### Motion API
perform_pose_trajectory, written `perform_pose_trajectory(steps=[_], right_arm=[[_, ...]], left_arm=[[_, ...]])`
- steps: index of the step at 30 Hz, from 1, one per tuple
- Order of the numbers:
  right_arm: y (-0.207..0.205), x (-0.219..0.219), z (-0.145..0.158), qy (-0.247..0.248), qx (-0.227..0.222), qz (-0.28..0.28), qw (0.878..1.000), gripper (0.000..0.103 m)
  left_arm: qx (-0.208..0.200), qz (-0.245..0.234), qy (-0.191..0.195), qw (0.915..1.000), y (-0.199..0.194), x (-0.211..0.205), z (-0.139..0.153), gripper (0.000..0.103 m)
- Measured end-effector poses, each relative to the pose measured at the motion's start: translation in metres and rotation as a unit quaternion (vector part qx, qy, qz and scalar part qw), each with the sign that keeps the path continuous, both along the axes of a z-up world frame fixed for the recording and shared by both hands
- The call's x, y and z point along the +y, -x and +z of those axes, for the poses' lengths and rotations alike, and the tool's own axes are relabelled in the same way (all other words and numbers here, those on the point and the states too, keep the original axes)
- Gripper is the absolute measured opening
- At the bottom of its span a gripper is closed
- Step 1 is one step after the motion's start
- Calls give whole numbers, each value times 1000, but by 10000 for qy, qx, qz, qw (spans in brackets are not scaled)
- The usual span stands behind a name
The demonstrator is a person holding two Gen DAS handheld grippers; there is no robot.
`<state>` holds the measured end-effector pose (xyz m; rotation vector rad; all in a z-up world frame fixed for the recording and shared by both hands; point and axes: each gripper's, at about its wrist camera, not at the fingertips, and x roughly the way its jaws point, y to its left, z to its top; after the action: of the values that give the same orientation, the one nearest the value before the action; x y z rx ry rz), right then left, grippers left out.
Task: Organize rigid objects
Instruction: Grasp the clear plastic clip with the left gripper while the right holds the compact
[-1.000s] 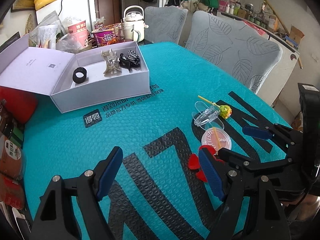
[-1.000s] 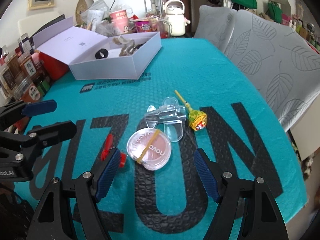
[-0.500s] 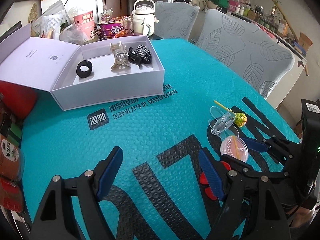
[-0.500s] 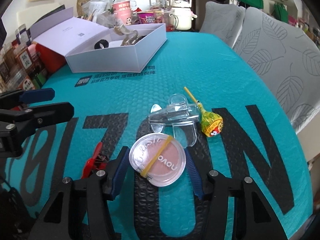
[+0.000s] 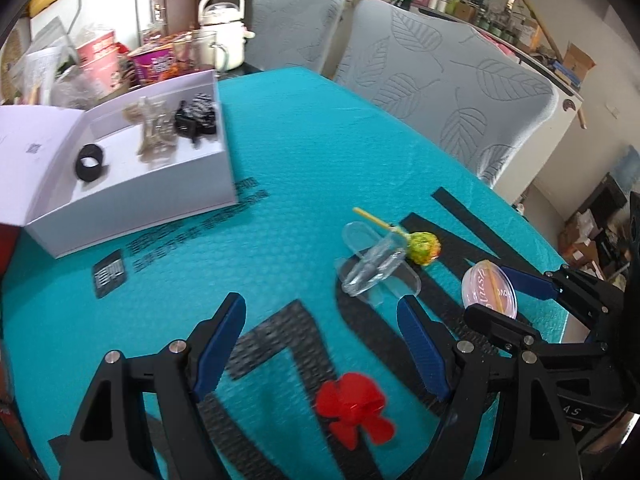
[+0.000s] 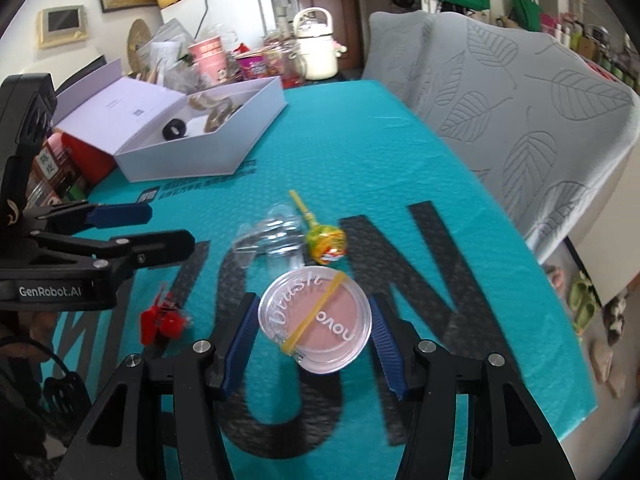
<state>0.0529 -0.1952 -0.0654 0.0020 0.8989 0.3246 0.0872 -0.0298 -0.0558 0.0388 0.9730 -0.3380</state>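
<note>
My right gripper (image 6: 312, 300) is shut on a round clear blush compact (image 6: 316, 316) with a yellow rubber band, holding it tilted just above the teal mat. In the left wrist view the compact (image 5: 490, 286) sits between that gripper's blue pads. My left gripper (image 5: 320, 302) is open and hovers over a red plastic propeller-like piece (image 5: 352, 408), apart from it. A clear plastic clip (image 5: 372, 268) and a wrapped lollipop (image 5: 424, 248) lie together on the mat. The open white box (image 5: 132, 212) at the far left holds a black ring (image 5: 90, 162), a clear clip and a black-and-white item.
Cups, snack tubs and a cream kettle (image 5: 222, 42) crowd the table's far end behind the box. Two grey leaf-pattern chairs (image 5: 460, 92) stand along the right side. Red tins and jars (image 6: 68, 168) line the left edge. The table's right edge drops off just past the lollipop.
My right gripper closed on the blush compact and raised it off the mat. My left gripper moved toward the loose items, so the red piece now shows between its fingers.
</note>
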Motion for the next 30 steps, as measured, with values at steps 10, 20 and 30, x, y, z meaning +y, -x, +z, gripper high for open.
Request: perform_pose_trajectory(steps=[10, 20, 30], right_arm=[[-9, -34, -4, 26, 61, -391, 9992, 55], [-18, -53, -8, -43, 93, -612, 9981, 55], [-17, -56, -7, -92, 63, -684, 9976, 55]], left_arm=[[274, -401, -165, 9987, -22, -48, -21, 78], [219, -394, -681, 9967, -30, -71, -38, 78], [55, -450, -528, 9976, -24, -69, -34, 69]])
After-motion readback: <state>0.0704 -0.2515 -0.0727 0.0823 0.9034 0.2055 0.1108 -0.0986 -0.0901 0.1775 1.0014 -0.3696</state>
